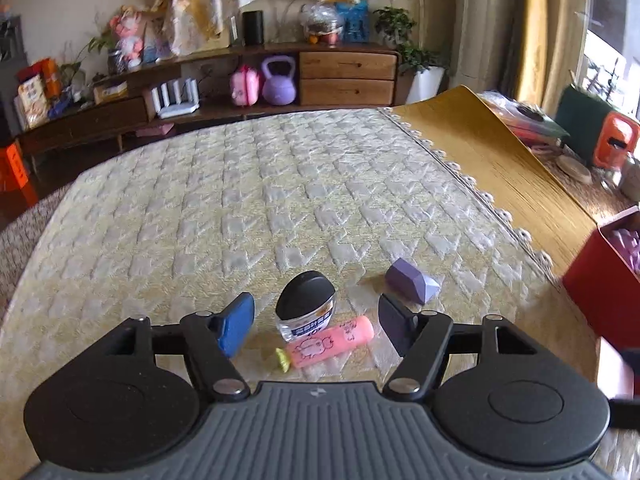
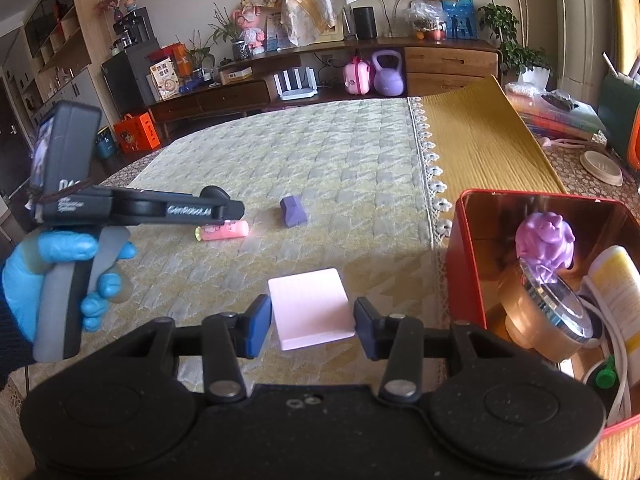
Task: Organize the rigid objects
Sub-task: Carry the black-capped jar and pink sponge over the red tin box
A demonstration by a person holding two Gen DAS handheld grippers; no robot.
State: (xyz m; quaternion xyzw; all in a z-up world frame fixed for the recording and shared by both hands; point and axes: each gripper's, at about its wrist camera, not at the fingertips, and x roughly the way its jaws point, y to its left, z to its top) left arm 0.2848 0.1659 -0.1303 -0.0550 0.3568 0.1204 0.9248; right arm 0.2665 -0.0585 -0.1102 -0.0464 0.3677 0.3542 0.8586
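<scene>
Our left tongs [image 1: 316, 324] stand wide and empty around the small clear jar with a black lid [image 1: 306, 306], the pink cartoon-printed tube [image 1: 332, 342] beside it on the quilted surface [image 1: 240, 200]. Our right tongs [image 2: 312, 320] grip a flat pink block [image 2: 310, 308]. We judge this a gathering step: next, carry the block right into the red metal tin [image 2: 464, 264].

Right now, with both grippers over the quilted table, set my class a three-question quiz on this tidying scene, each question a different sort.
1. True or false: the right gripper holds a pale pink flat block between its pads.
2. Which item lies inside the red metal tin? A) purple faceted block B) purple figurine C) pink cartoon-printed tube
3. Fill in: the clear jar ahead of the left gripper has a ____ lid.

Key: 1 true; 2 B; 3 black.
</scene>
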